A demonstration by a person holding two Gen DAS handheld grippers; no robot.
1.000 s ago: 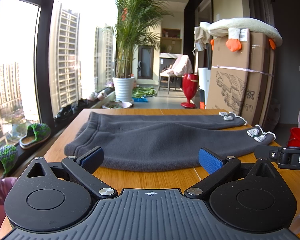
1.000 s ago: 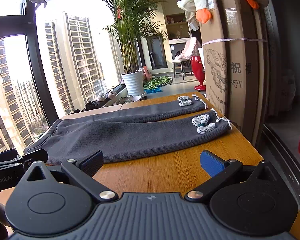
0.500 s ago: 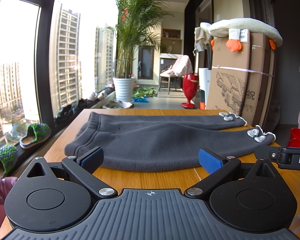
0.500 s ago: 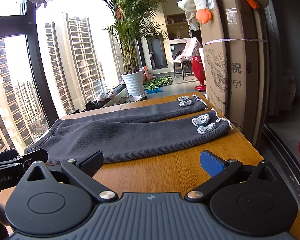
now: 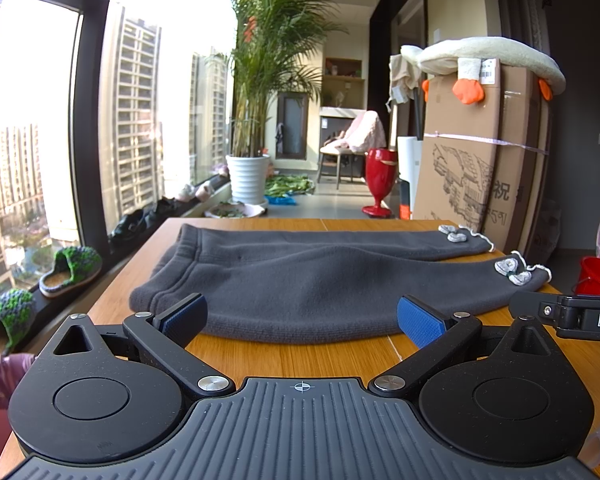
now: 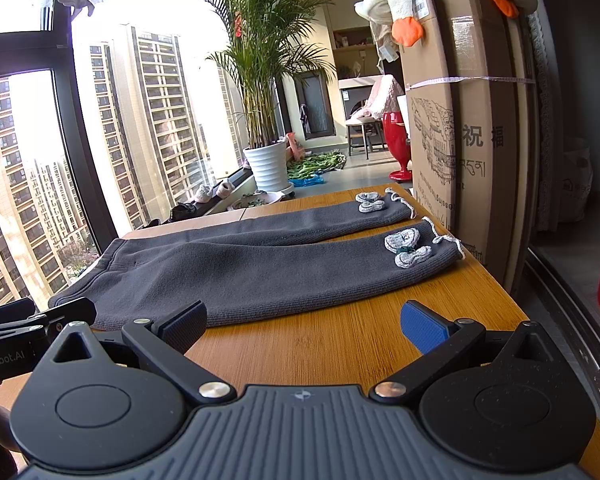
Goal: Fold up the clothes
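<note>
trousers (image 5: 320, 276) flat on surface (image 5: 300, 356), frame centre | left hand-held gripper (image 5: 300, 316) wide open, empty | right hand-held gripper (image 6: 304, 322) likewise | fleece likely soft, limp: pinch waistband, cuffs

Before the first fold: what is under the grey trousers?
The grey trousers lie flat on the wooden table, whose bare top shows around them. Anything beneath the cloth is covered and cannot be seen.

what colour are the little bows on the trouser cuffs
Light grey, knitted bows on the dark grey fleece trousers; clearest in the right wrist view.
</note>
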